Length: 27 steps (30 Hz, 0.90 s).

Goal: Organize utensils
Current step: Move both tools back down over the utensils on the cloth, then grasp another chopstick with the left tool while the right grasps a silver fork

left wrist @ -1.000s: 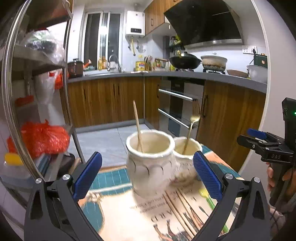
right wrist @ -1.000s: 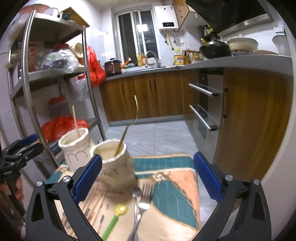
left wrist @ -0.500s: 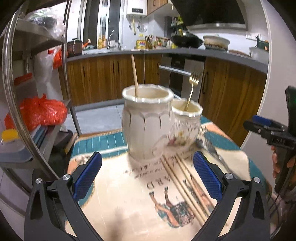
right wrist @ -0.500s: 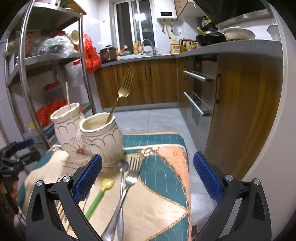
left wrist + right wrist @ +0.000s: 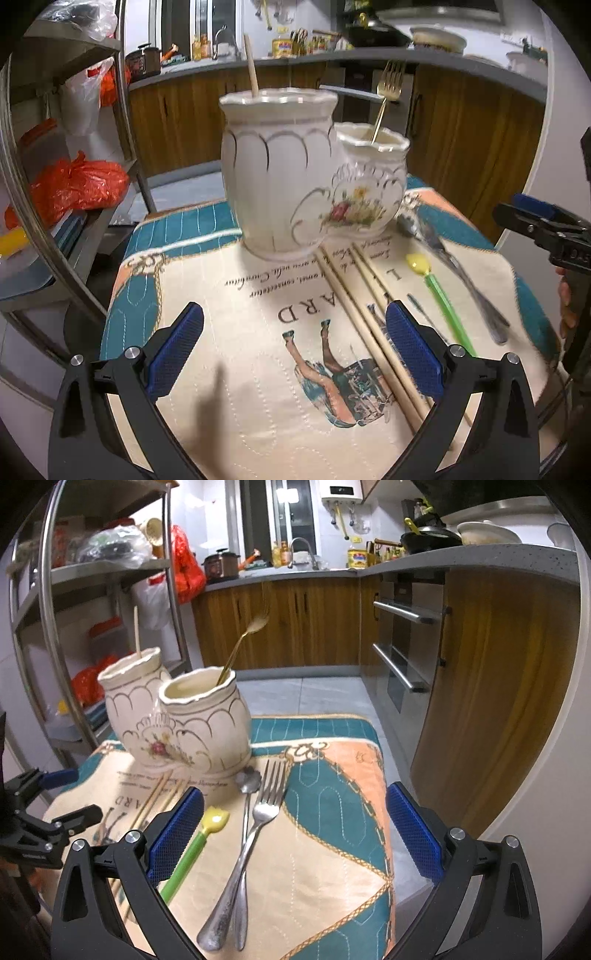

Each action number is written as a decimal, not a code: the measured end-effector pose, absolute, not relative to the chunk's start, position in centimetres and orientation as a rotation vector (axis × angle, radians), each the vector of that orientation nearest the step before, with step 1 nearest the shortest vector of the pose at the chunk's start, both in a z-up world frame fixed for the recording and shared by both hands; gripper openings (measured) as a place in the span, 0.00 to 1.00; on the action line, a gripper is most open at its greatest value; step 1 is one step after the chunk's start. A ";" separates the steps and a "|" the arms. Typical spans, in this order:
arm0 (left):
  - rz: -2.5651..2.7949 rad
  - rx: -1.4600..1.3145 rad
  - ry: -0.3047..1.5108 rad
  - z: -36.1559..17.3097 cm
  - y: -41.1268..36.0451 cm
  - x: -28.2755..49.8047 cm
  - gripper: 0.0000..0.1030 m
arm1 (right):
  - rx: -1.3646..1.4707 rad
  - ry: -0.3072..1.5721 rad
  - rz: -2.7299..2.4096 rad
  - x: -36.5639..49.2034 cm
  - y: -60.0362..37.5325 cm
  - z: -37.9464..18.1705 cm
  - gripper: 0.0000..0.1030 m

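Both the left gripper (image 5: 293,352) and right gripper (image 5: 293,832) have jaws spread wide, holding nothing. The chopsticks (image 5: 364,314), green spoon (image 5: 192,849) and fork (image 5: 251,834) lie mid-frame on the cloth (image 5: 332,849), near two white jars (image 5: 280,173).

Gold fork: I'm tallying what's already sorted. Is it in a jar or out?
In. The gold fork stands tines-up inside the smaller jar.

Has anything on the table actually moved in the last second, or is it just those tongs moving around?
Only the tongs moved. The left tongs and right tongs both tipped downward, bringing the chopsticks, fork and green spoon into fuller view. Nothing was gripped or released; both stay open. The jars, gold fork and mat stayed put.
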<state>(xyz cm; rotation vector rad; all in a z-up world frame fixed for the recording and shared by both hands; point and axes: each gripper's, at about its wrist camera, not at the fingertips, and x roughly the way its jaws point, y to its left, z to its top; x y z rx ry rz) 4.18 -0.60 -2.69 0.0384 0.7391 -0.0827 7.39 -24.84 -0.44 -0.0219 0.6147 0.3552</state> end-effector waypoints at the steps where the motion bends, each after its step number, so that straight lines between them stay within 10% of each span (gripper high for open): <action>1: -0.071 0.047 0.758 -3.0 -0.8 4.4 0.94 | -0.026 0.621 0.352 7.4 -24.8 -0.6 0.95; 18: -0.038 0.129 0.858 -4.5 -2.5 5.4 0.93 | -0.078 0.760 0.297 9.0 -24.1 -3.0 0.95; 27: -0.152 0.099 0.876 -4.2 -3.4 4.9 0.49 | -0.076 0.829 0.372 8.9 -23.0 -4.0 0.65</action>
